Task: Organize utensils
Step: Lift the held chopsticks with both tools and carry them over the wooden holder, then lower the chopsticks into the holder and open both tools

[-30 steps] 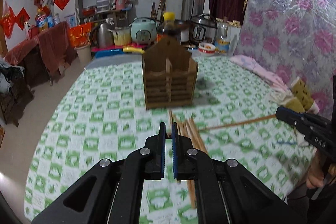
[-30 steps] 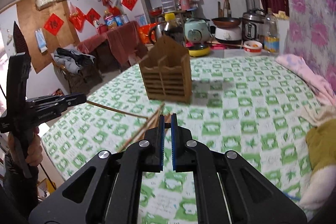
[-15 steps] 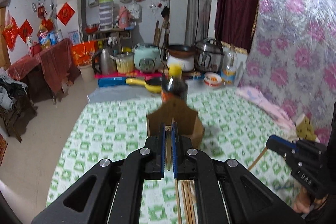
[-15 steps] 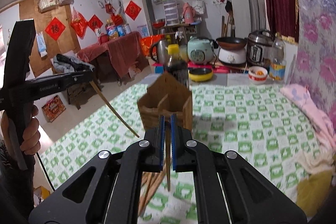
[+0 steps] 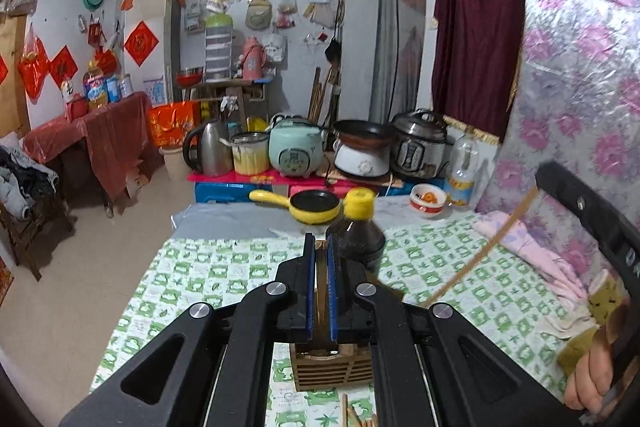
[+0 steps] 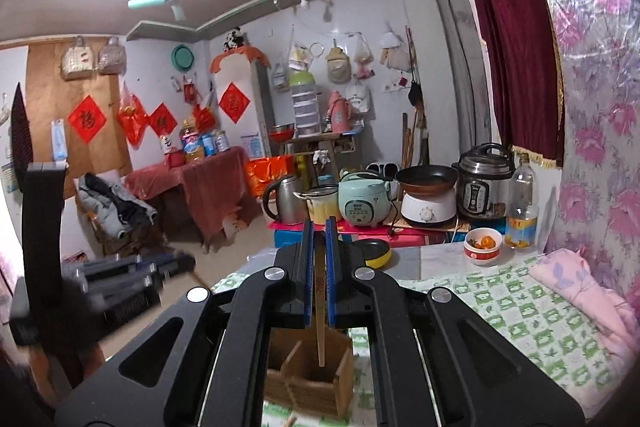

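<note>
A brown wooden utensil holder (image 5: 330, 367) stands on the green checked tablecloth (image 5: 208, 279), below both grippers; it also shows in the right wrist view (image 6: 310, 383). My left gripper (image 5: 319, 291) is shut on a wooden chopstick (image 5: 320, 303) that hangs down into the holder. My right gripper (image 6: 319, 275) is shut on another chopstick (image 6: 320, 335), its tip hanging over the holder's right compartment. That chopstick also slants across the left wrist view (image 5: 480, 251). Several loose chopsticks (image 5: 354, 415) lie on the cloth in front of the holder.
A dark sauce bottle with a yellow cap (image 5: 358, 235) stands just behind the holder. A yellow pan (image 5: 310, 205), a bowl (image 5: 428, 199) and cookers (image 5: 296, 153) sit at the table's far end. Pink cloth (image 5: 532, 251) lies along the right edge.
Both grippers have risen from the table, each carrying a chopstick, and moved over the holder. The chopsticks have swung from slanted to hanging down toward the holder.
</note>
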The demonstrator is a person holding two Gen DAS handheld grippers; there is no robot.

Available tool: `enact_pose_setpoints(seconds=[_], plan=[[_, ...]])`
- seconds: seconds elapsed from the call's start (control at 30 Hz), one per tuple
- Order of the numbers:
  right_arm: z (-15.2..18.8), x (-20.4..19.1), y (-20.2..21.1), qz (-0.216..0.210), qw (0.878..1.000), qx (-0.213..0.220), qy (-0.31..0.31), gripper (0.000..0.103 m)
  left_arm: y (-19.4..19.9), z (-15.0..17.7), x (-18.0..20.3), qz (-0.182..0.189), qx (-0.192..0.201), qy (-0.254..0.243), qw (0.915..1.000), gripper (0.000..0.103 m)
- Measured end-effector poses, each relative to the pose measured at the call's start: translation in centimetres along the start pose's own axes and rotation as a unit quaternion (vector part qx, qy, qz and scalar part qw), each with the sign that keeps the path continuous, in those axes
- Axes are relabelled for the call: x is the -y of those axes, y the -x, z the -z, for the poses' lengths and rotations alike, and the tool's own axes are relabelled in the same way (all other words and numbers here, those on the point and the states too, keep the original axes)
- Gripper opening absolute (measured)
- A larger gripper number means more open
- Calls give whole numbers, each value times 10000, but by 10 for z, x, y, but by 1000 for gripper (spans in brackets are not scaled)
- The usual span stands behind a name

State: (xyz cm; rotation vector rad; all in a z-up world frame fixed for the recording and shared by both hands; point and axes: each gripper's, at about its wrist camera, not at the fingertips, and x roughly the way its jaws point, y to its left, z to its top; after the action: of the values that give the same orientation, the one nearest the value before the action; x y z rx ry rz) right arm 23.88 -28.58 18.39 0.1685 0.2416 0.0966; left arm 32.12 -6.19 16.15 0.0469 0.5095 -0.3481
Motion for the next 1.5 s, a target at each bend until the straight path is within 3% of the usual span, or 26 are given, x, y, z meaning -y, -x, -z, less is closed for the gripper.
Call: enact_pose_setpoints(seconds=[0.13,0.2,0.23,0.27,0.43,0.5,0.6,0.8,0.93,1.07,1.2,1.27,1.37,1.4,1.5], plan=[[31,4,-43,-195,9964,-824,-48,8,-30,22,-12,175,-491,144,9985,10],[42,8,-47,-127,9950,-989,-64,12,-32,28,-17,89,-589,141,9981,33],[44,9,-45,-99,9947,-1019,-56,12,-30,32,-21,28,-545,150,9984,52],[46,11,-40,-100,9946,-1028,-70,12,-25,34,-24,-49,-465,174,9988,60],[48,12,-1,-54,9959,-903,-89,26,0,46,-34,-145,-392,293,9987,70],[51,11,20,-27,9965,-830,-129,41,17,56,-35,-240,-357,304,9986,75],[66,8,58,-57,9966,-802,-160,55,39,72,-35,-340,-347,319,9983,83],[123,5,130,-70,9961,-861,-167,82,91,150,-32,-406,-586,446,9965,97],[175,7,148,-46,9925,-1211,-125,85,96,212,-26,-504,-1078,301,9924,97],[216,10,139,135,9851,-1715,89,85,84,255,-27,-629,-1450,156,9873,97],[243,19,123,97,9754,-2203,-66,84,63,276,-39,-918,-1760,171,9800,97],[253,17,120,28,9704,-2414,-73,84,53,278,-52,-795,-2100,467,9733,97],[253,4,123,-85,9718,-2352,174,83,48,283,-70,-648,-2294,1015,9658,97],[256,-2,121,-69,9694,-2430,333,81,43,287,-76,-618,-2459,1175,9602,97],[261,-19,116,-181,9626,-2597,747,65,44,288,-77,-568,-2468,1139,9607,97]])
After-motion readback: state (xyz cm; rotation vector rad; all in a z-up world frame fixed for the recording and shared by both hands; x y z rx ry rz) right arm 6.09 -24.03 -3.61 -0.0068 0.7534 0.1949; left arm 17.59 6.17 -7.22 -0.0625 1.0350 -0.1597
